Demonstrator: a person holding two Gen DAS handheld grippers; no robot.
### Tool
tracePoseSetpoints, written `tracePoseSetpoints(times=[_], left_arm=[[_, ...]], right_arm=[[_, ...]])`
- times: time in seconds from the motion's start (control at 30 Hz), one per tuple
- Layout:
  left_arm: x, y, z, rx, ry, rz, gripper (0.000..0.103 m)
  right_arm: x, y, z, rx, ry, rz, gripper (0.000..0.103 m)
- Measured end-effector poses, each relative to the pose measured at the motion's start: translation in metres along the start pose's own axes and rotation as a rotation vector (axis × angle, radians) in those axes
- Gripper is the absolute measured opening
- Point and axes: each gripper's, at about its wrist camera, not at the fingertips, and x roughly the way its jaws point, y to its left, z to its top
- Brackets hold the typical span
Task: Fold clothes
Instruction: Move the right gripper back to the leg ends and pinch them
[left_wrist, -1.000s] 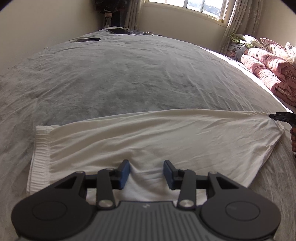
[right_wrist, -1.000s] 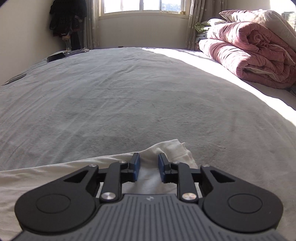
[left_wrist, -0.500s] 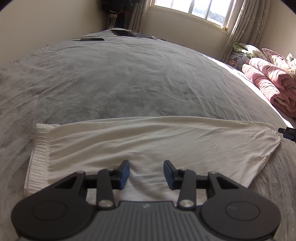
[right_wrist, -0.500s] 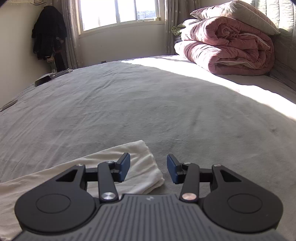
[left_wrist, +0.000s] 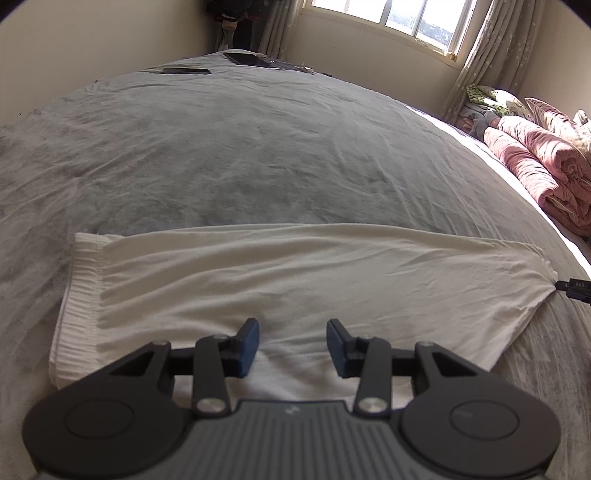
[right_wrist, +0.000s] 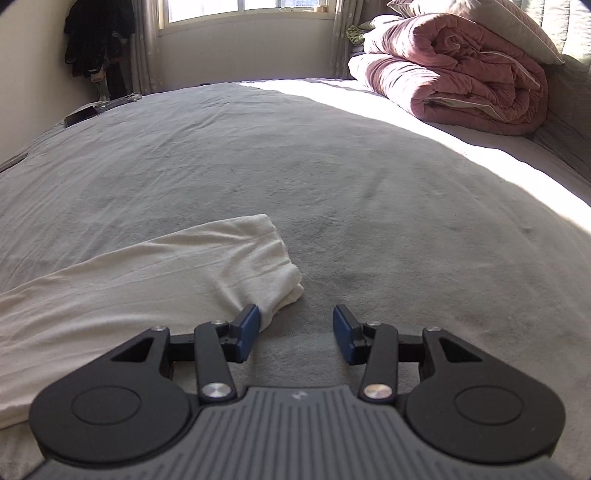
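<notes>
A cream-white garment (left_wrist: 288, 280) lies folded into a long flat band across the grey bedspread (left_wrist: 258, 155), its ribbed hem (left_wrist: 79, 299) at the left. My left gripper (left_wrist: 291, 347) hovers open over the band's near edge, nothing between its blue pads. In the right wrist view the garment's right end (right_wrist: 229, 266) lies bunched on the bed. My right gripper (right_wrist: 295, 332) is open just right of that end, its left pad (right_wrist: 248, 330) touching the cloth edge. The right gripper's tip (left_wrist: 576, 290) shows at the far right of the left wrist view.
A rolled pink quilt (right_wrist: 461, 77) with a pillow on top sits at the right side of the bed. A tablet (left_wrist: 247, 59) and a phone (left_wrist: 186, 71) lie at the far end. Dark clothes (right_wrist: 96, 37) hang by the window.
My right gripper has opened and let go of the garment's right end, then pulled back to the right; the end now lies on the bed. The left gripper stayed open in place.
</notes>
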Motion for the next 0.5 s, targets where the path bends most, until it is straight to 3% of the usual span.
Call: tracePoseSetpoints(times=[0.1, 0.17, 0.23, 0.37, 0.5], left_arm=[[-0.002, 0.005, 0.001, -0.024, -0.01, 0.012, 0.041], [-0.003, 0.009, 0.002, -0.043, -0.018, 0.02, 0.041], [-0.003, 0.012, 0.003, -0.056, -0.021, 0.025, 0.041], [-0.003, 0.02, 0.005, -0.066, -0.035, 0.053, 0.041], [-0.003, 0.042, 0.013, -0.117, -0.068, 0.114, 0.041]], right_arm=[[-0.001, -0.012, 0.0, 0.09, -0.006, -0.045, 0.046], [-0.005, -0.015, 0.0, 0.165, -0.013, 0.005, 0.051], [-0.007, -0.014, 0.0, 0.219, -0.001, 0.094, 0.051], [-0.003, -0.01, -0.001, 0.317, 0.021, 0.182, 0.051], [-0.002, -0.002, -0.001, 0.326, 0.007, 0.184, 0.053]])
